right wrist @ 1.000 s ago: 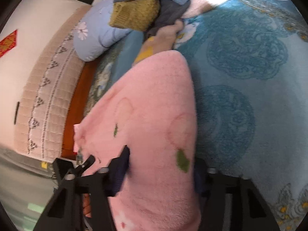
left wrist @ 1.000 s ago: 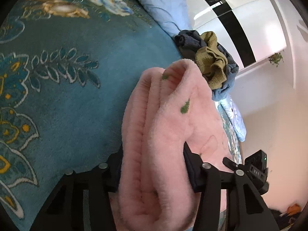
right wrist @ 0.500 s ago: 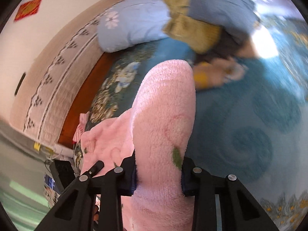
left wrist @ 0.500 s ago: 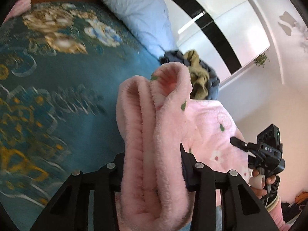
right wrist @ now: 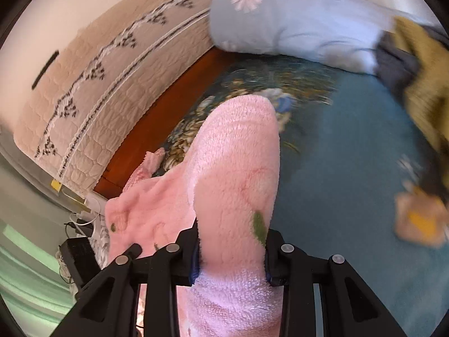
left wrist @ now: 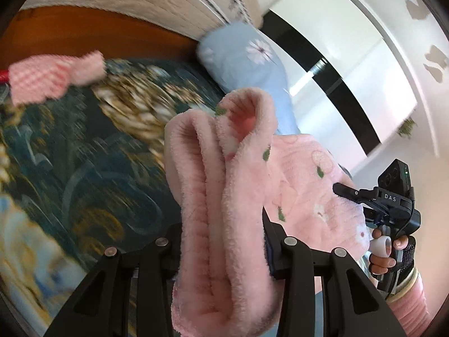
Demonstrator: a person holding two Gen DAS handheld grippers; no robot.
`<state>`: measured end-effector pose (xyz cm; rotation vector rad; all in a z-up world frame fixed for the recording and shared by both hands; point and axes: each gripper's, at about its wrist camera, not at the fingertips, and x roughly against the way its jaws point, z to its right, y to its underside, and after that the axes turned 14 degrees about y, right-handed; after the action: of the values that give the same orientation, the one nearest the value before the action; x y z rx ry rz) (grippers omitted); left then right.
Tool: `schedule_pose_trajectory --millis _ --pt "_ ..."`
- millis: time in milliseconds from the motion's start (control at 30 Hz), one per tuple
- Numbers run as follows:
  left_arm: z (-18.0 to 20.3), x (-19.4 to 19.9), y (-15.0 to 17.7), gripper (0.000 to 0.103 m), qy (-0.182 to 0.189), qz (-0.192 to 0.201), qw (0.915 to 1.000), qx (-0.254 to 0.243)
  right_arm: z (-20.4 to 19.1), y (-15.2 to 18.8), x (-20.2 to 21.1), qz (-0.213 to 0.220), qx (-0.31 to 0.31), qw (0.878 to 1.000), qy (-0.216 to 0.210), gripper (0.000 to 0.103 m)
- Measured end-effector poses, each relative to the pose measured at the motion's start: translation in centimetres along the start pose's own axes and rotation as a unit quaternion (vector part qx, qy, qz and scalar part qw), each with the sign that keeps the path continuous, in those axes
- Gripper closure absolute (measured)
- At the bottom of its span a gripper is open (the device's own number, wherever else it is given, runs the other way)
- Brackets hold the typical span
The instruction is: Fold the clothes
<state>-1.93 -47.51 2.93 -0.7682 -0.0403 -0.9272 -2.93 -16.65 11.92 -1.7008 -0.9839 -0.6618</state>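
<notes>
Both hand-held grippers are clamping the same pink fleece [left wrist: 224, 196] and carrying it in the air above the bed [right wrist: 350, 146]. The left hand-held gripper [left wrist: 223, 241] is pinching a thick bunch of several layers, which is rising toward 12 o'clock in its view and curling over at the top. The right hand-held gripper [right wrist: 231, 252] is gripping a rounded fold that is standing up toward 12 o'clock, with the rest of the cloth sagging away toward 8 o'clock. In the left view the fleece is stretching out toward 3 o'clock, where the right tool and the hand [left wrist: 387, 252] working it are showing.

The fleece is looking plush, light and thoroughly limp: it is drooping wherever it is not being held, so it is likely needing two well-separated holds, at corners or along one edge, to hang flat. Its pile should be giving the pads good friction, so slipping seems unlikely, but the bulk is probably springing open once released, and creases will want pressing down on the bed.

A blue pillow [right wrist: 294, 19] is lying at 12 o'clock in the right view, and a heap of other clothes [right wrist: 415, 78] at 2 o'clock.
</notes>
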Motion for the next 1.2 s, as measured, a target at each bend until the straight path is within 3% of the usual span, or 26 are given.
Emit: schedule_pose_trajectory --millis 300,533,867,1000,1200 --pt "-6.4 -0.1 -5.2 0.061 -0.048 0.054 0.9965 0.043 -5.3 -6.7 -9.3 -0.021 0.052 0.998 -0.032 0.068" --pt "-9.7 -2.1 -6.8 0.061 -0.062 0.057 0.9943 0.065 -5.9 -9.6 -14.6 -0.023 0.060 0.997 -0.050 0.068" --pt "-12.4 -3.0 -6.3 0.061 -0.075 0.044 0.9903 0.109 -4.2 -8.5 -21.8 -0.074 0.034 0.997 -0.016 0.068" --pt "-13.1 -3.2 -5.9 0.060 -0.076 0.037 0.9885 0.125 -3.8 -8.1 -22.2 -0.079 0.027 0.996 -0.015 0.067" --pt "-11.4 -2.8 -5.8 0.057 -0.114 0.027 0.9875 0.105 -3.5 -8.5 -21.1 -0.081 0.022 0.996 -0.027 0.062"
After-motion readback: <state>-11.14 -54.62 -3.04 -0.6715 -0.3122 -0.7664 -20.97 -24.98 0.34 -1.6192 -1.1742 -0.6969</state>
